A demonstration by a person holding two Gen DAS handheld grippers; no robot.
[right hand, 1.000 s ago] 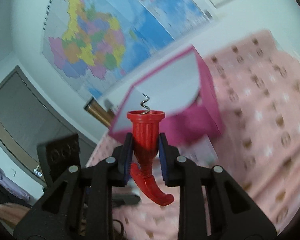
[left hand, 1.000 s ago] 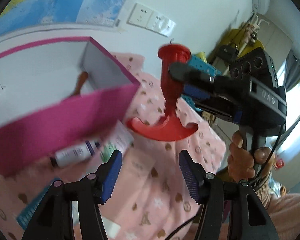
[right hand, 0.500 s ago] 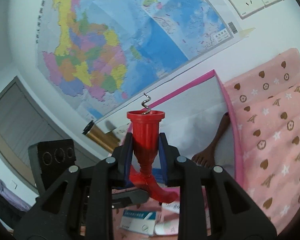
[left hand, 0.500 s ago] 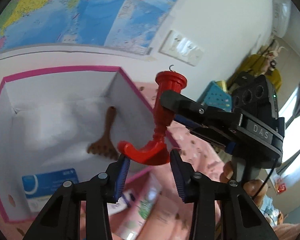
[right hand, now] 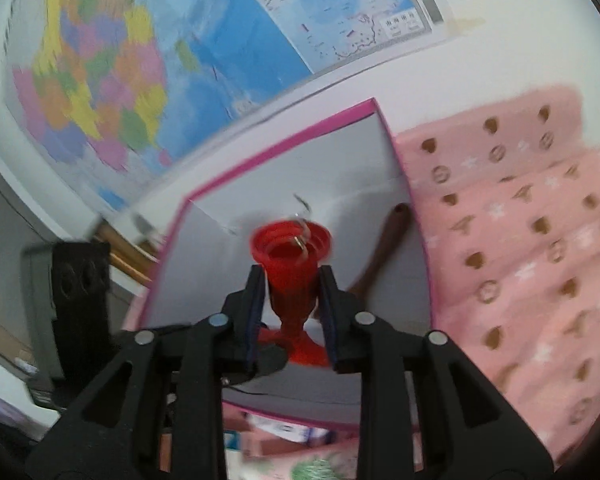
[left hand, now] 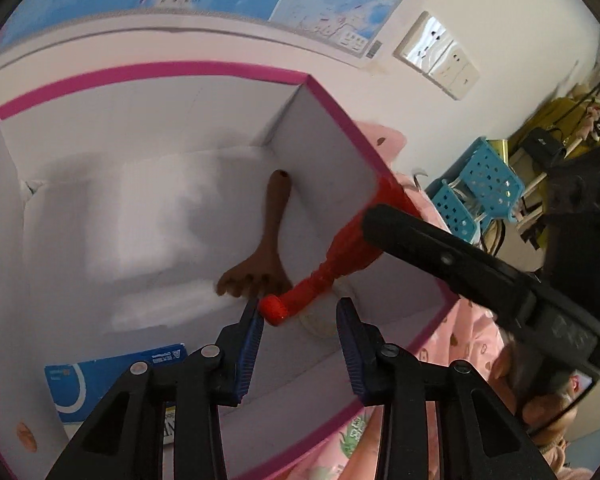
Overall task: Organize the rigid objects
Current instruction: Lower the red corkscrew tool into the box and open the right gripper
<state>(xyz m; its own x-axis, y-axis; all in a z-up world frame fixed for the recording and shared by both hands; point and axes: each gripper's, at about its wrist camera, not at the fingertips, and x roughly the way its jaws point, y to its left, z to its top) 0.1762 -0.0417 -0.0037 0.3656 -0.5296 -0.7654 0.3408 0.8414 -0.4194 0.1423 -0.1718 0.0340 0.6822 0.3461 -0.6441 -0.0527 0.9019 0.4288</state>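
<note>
My right gripper (right hand: 292, 292) is shut on a red plastic corkscrew (right hand: 290, 264), with its metal spiral pointing away. In the left wrist view the corkscrew (left hand: 340, 256) hangs tilted over the pink-rimmed white box (left hand: 220, 70), its handle end low between my left gripper's fingers. My left gripper (left hand: 300, 320) is open and empty above the box's near side; its left pad (left hand: 252, 328) is close to the handle tip. A brown wooden fork-shaped scraper (left hand: 268, 248) lies inside the box; it also shows in the right wrist view (right hand: 384, 252).
A blue and white carton (left hand: 112, 380) lies in the box's near left corner. The box stands on a pink patterned cloth (right hand: 520, 260) against a wall with a map (right hand: 140, 60) and sockets (left hand: 436, 56). Blue baskets (left hand: 480, 196) stand at the right.
Both grippers have moved over the box. The corkscrew has tipped from upright to slanting down into the box, its handle now between my left fingers. The left jaws opened wider.
</note>
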